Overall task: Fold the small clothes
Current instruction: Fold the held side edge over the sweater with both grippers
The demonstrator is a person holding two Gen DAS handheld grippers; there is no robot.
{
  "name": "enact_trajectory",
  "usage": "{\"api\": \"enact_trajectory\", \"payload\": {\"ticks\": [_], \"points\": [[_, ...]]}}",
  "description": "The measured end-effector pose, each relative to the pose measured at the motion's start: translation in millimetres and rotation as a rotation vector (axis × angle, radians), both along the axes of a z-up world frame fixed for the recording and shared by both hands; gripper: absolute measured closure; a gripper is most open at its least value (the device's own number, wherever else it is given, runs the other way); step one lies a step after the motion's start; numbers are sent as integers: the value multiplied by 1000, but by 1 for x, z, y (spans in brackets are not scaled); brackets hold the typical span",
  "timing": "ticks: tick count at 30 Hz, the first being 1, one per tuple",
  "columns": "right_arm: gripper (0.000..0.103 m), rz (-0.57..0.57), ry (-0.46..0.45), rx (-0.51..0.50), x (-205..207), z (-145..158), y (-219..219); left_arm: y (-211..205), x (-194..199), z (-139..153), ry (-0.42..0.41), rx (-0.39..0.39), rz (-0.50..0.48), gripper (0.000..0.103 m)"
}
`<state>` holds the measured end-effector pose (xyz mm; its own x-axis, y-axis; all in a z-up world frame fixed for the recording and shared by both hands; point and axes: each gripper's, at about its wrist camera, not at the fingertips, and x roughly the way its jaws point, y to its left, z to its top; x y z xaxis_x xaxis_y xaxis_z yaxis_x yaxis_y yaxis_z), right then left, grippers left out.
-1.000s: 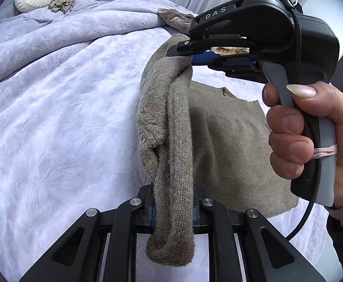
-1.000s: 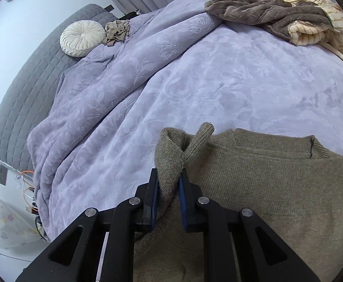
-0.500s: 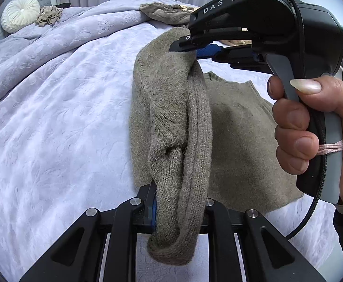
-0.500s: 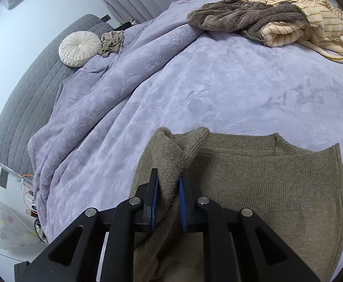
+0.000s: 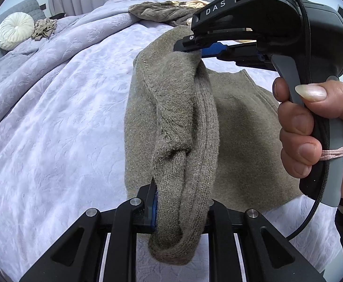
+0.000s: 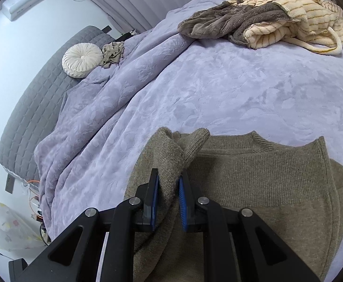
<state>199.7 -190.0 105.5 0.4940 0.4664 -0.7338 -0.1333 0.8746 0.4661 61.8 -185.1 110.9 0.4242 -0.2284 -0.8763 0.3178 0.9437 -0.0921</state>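
Sweater (image 5: 171,108), olive-brown knit: one lifted side edge is pinched at two points, while the body is spread flat on the lavender bedspread (image 5: 54,122) below and to the right of the tools. Left gripper (image 5: 179,213): jaws nearly closed, a bunched ribbed fold clamped between them, with a loop of knit hanging below the pads. Right gripper (image 6: 169,190): jaws likewise narrowed, blue pads (image 6: 153,195) pressed on a thick fold just short of the ribbed collar (image 6: 253,138); in the left wrist view it is seen ahead and above, at the far end of the raised edge. Hand (image 5: 312,129): wrapped around the right gripper's grey handle, fingers curled on the trigger. Striped cream and brown fleece heap (image 6: 277,21): lying well beyond the right gripper, at the far right of the bed. Round white cushion (image 6: 82,60): set far ahead to the left, a small crumpled tan cloth (image 6: 112,52) touching its side.
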Motion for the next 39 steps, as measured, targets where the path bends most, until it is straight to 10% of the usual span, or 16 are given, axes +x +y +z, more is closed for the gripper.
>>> {"api": "enact_trajectory", "payload": {"ticks": [39], "points": [[86,-72,-12,80,-28,8,-119,-73,-1,8,0,113,-114,84]]}}
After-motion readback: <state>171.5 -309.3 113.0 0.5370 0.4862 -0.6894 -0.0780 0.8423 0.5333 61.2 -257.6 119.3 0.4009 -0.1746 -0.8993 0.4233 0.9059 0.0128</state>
